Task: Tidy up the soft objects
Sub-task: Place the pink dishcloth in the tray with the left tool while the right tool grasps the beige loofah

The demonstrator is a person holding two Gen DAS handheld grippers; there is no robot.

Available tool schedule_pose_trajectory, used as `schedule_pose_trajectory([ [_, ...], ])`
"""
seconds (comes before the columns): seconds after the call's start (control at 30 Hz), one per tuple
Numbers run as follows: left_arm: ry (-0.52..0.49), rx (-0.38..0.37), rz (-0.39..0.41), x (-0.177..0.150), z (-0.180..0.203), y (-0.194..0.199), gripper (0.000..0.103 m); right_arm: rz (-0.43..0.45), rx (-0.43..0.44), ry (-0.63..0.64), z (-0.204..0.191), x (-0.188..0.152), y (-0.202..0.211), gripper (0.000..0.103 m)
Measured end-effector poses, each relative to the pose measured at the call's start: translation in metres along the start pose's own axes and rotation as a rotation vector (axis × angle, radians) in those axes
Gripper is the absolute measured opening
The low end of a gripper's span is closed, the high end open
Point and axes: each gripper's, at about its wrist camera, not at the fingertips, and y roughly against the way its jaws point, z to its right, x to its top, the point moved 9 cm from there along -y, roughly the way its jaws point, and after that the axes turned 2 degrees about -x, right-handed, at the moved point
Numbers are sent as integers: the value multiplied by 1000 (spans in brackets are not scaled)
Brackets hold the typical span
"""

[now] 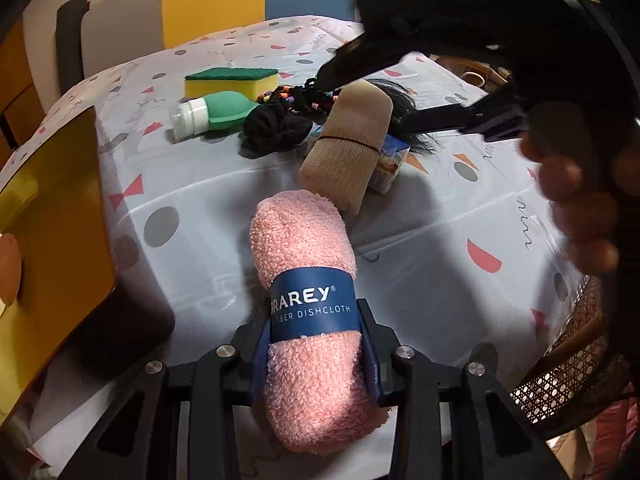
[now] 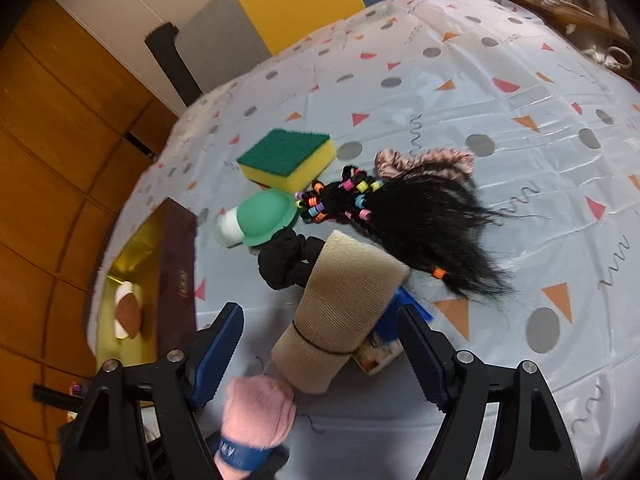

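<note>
My left gripper (image 1: pixel 316 320) is shut on a rolled pink dishcloth (image 1: pixel 304 248) with a blue paper band, held just above the patterned tablecloth (image 1: pixel 420 208). The cloth's end also shows low in the right wrist view (image 2: pixel 256 412). My right gripper (image 2: pixel 320 356) stands open over a beige fabric roll (image 2: pixel 340 308), which lies tilted between its fingers without touching the pads. That roll (image 1: pixel 344 144) leans on a small blue and white box (image 1: pixel 390 168). One of the right gripper's black fingers (image 1: pixel 460 116) reaches in from the upper right of the left wrist view.
Behind the roll lie a black scrunchie (image 2: pixel 288 260), a green bottle with a white cap (image 2: pixel 260 220), a yellow-green sponge (image 2: pixel 288 158), a black hairpiece with coloured beads (image 2: pixel 420 220) and a pink scrunchie (image 2: pixel 424 162). A gold box (image 2: pixel 132 268) sits at the table's left edge.
</note>
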Motion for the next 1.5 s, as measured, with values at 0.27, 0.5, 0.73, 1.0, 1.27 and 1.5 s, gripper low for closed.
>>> schedule_pose_trajectory([
  [0.27, -24, -14, 18, -12, -5, 18, 36, 15, -163, 177, -6, -3, -22, 42],
  [0.5, -64, -62, 111, -9, 3, 59, 36, 2, -127, 194, -2, -4, -24, 43],
  [0.73, 41, -147, 214, 4, -17, 118, 36, 6, -131, 209, -4, -5, -23, 43],
  [1.0, 450, -136, 220, 42, -139, 125, 36, 12, -145, 235, -6, -5, -24, 43],
  [1.27, 614, -46, 128, 65, -225, 67, 36, 12, -153, 254, -6, -6, -23, 43],
  [1.5, 622, 59, 62, 78, -261, 21, 37, 11, -162, 272, -8, -6, -24, 43],
])
